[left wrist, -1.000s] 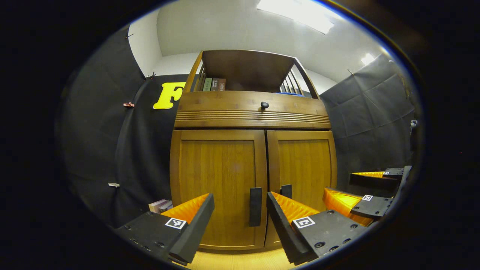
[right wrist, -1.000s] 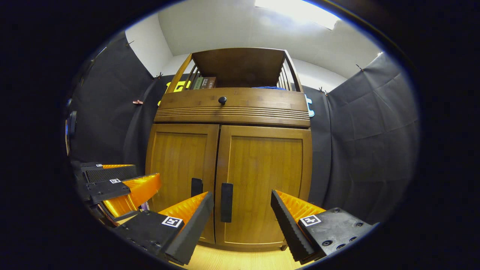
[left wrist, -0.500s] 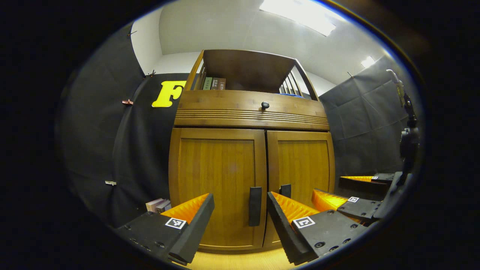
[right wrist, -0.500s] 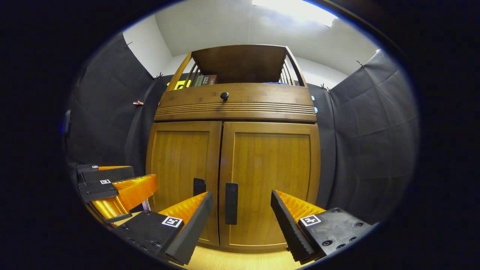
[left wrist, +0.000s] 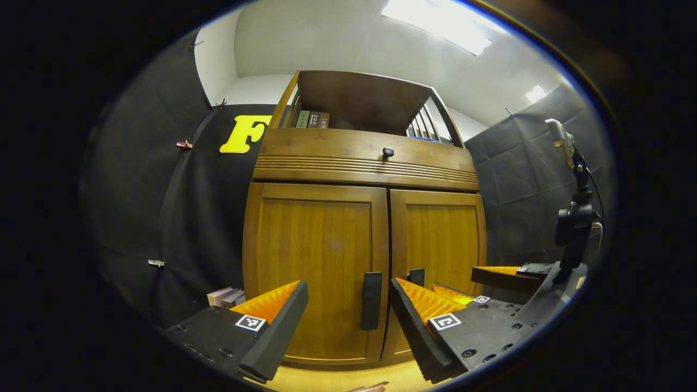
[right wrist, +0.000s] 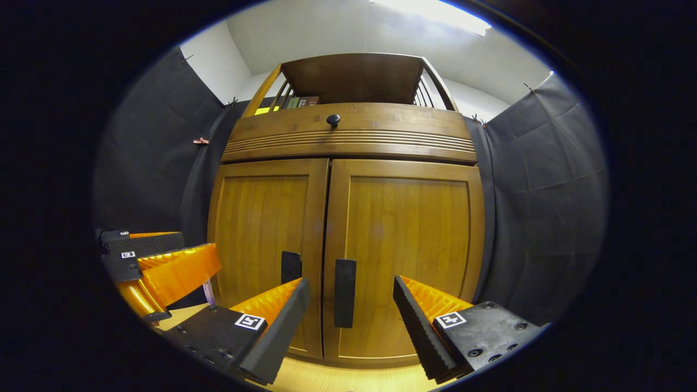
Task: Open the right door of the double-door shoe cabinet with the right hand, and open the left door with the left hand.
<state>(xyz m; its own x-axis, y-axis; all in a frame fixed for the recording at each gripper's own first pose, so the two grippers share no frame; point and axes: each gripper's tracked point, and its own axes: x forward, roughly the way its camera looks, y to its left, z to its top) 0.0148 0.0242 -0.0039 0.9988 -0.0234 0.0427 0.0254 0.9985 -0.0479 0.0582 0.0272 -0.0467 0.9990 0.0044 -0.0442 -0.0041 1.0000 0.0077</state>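
The shoe cabinet (right wrist: 348, 141) stands against the booth wall, its right door (right wrist: 405, 256) and left door (left wrist: 316, 267) both flush and shut, so nothing looks done. The right claw (right wrist: 348, 316) hangs spread before the right handle (right wrist: 344, 293); the left claw (left wrist: 348, 321) hangs spread before the left handle (left wrist: 371, 300), neither touching.

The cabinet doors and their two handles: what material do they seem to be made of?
The cabinet doors look like bamboo or wood with a smooth, satin varnish: fine vertical grain, warm honey tone, soft sheen. The handles are flat dark bars, matte; perhaps painted metal or plastic, the look leaves it open.
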